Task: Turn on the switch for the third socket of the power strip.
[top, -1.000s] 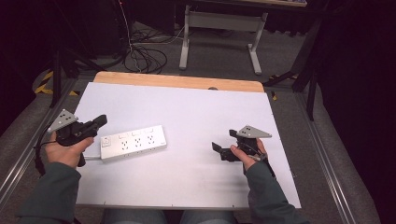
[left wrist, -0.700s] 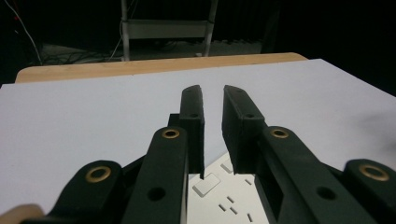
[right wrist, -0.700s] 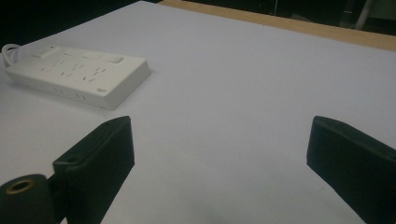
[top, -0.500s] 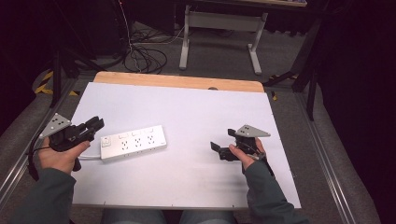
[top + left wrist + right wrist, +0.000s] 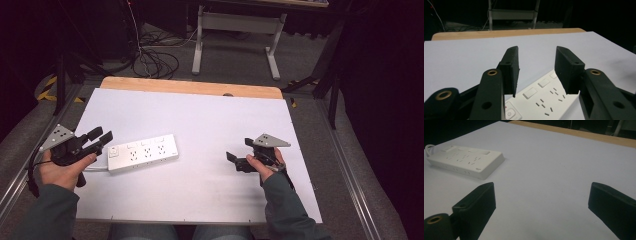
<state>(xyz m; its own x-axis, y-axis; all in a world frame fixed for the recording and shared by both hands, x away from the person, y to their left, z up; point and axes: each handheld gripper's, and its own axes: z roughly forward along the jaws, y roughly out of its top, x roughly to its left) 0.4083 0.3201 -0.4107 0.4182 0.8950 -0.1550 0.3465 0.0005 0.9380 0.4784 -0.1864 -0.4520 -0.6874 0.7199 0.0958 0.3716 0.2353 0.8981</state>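
Lying on white table (image 5: 210, 120), power strip (image 5: 142, 152), possibly unplugged, grippers apart.

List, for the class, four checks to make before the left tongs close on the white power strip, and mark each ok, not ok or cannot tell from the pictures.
1. Left tongs open: ok, jaws apart with a clear gap.
2. Power strip lined up with the left tongs: ok, its switch end lies just ahead of and below them.
3. Power strip lying flat on the white table: ok.
4. Right tongs clear of the strip: ok, open and well apart from it.
5. Cord free to move: cannot tell.
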